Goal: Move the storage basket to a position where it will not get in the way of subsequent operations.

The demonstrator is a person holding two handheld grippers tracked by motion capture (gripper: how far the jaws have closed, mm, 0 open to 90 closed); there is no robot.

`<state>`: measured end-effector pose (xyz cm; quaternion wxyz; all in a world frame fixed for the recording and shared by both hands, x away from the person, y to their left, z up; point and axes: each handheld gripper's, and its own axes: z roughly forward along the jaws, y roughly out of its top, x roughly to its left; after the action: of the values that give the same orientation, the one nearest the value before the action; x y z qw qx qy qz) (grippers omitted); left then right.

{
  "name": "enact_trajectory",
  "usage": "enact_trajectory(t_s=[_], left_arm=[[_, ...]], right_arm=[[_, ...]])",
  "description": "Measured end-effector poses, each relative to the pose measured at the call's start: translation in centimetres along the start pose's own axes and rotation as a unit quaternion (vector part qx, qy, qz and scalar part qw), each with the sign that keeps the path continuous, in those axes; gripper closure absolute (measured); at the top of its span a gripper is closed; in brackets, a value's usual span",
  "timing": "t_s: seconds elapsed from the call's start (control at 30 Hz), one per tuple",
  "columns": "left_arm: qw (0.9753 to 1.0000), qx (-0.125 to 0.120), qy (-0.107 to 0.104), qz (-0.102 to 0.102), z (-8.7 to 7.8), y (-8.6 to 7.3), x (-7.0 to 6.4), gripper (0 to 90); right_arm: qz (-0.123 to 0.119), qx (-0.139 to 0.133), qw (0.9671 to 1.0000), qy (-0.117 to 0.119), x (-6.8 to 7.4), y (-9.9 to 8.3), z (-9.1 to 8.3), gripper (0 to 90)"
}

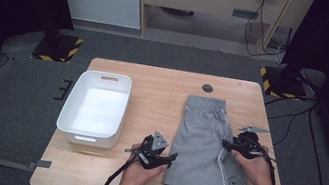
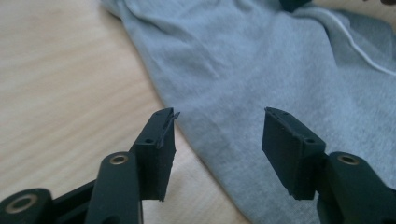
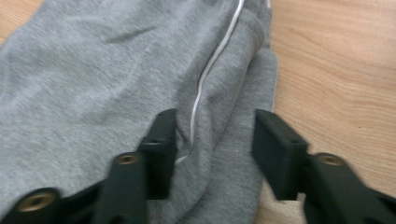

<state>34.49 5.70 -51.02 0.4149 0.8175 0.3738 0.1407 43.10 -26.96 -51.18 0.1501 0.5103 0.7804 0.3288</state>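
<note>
- the wooden table (image 1: 152, 95) carries everything, kept bare in the middle so there's room to work the cloth.
- grey shorts (image 1: 205, 140) lie flat on the table's right half, waistband at the far end, spread out for what looks like folding.
- white bin (image 1: 94, 106) waits at the left, well apart from the shorts, probably where they end up.
- right gripper (image 1: 227, 144) sits over the shorts' right side seam with the white piping, jaws apart and straddling a raised fold, ready to pinch.
- left gripper (image 1: 169, 158) hovers at the shorts' left hem edge, jaws apart, nothing between them yet.
</note>
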Motion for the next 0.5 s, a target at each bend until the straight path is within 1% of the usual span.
enact_trajectory(t_s=[0.1, 0.17, 0.23, 0.27, 0.3, 0.37, 0.4, 0.43, 0.5], left_arm=[[0.9997, 0.023, 0.003, 0.01, 0.9, -0.4, -0.5, 41.0], [0.9992, 0.037, 0.007, 0.015, 1.5, -0.6, -0.6, 39.1], [0.9988, 0.046, 0.01, 0.014, 1.9, -0.9, -0.6, 38.2], [0.9988, 0.046, 0.01, 0.013, 2.1, -1.0, -0.5, 37.7], [0.9989, 0.043, 0.011, 0.013, 2.2, -1.0, -0.5, 37.1], [0.9989, 0.042, 0.015, 0.012, 2.3, -0.9, -0.5, 38.5], [0.9989, 0.042, 0.017, 0.014, 2.3, -0.9, -0.6, 39.4], [0.999, 0.04, 0.016, 0.016, 2.3, -0.9, -0.7, 44.1], [0.9991, 0.035, 0.012, 0.022, 2.2, -1.0, -1.0, 57.2]], right_arm=[[-0.003, 0.006, 1.0, 0.001, 0.1, -0.3, 0.5, 44.8], [-0.002, 0.005, 1.0, 0.002, 0.2, -0.4, 0.7, 46.9], [-0.003, 0.003, 1.0, 0.006, 0.3, -0.6, 0.8, 49.2], [-0.008, -0.001, 1.0, 0.004, 0.4, -0.7, 0.8, 49.9], [-0.008, -0.001, 1.0, 0.005, 0.4, -0.8, 0.8, 51.2], [-0.008, -0.002, 0.9999, 0.009, 0.4, -0.8, 0.8, 52.0], [-0.008, -0.003, 0.9999, 0.01, 0.4, -0.8, 0.8, 52.1], [-0.009, -0.003, 0.9999, 0.011, 0.4, -0.8, 0.8, 52.3], [-0.008, -0.004, 0.9999, 0.012, 0.4, -0.8, 0.8, 52.7]])
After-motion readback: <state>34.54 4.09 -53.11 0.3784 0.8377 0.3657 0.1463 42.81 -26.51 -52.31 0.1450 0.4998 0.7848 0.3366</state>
